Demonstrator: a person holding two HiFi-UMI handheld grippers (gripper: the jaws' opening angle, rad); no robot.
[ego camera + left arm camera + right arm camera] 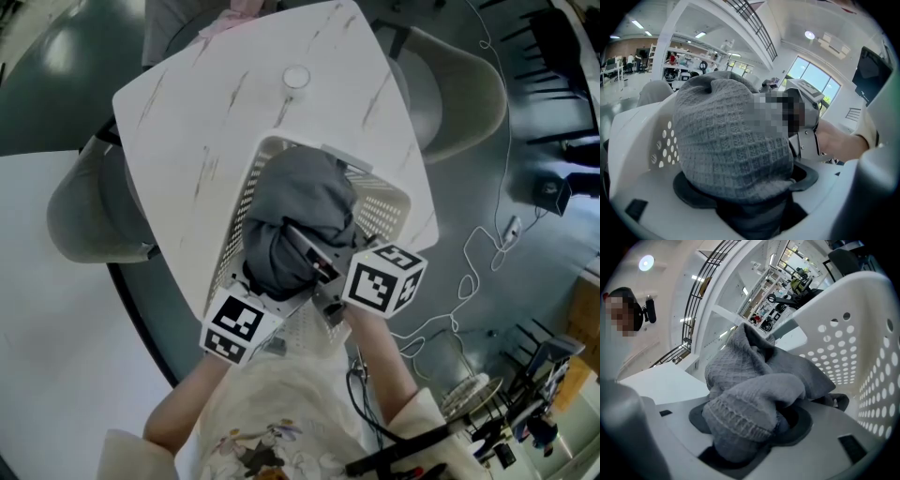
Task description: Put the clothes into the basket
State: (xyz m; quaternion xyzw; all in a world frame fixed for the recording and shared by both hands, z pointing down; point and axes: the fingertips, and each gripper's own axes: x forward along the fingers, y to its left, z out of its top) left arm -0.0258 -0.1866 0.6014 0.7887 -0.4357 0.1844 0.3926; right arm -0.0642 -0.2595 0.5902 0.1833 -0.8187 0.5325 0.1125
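Observation:
A grey knitted garment (300, 211) lies heaped in the white perforated basket (394, 202) on the table. Both grippers sit at the basket's near end. My left gripper (267, 281) has a thick bunch of the knit (731, 150) filling its jaws, which are still drawing in on it; the basket wall (661, 140) is at its left. My right gripper (314, 258) is shut on a ribbed fold of the same garment (754, 394), with the basket wall (862, 362) close on its right. The cloth hides the fingertips of both grippers.
The basket stands on a white marble-pattern table (187, 112) with a small round disc (296, 77) near the far edge. Grey chairs (84, 216) (459, 103) flank the table. Cables (478, 272) trail over the floor at the right. A hand (839, 140) shows beside the basket.

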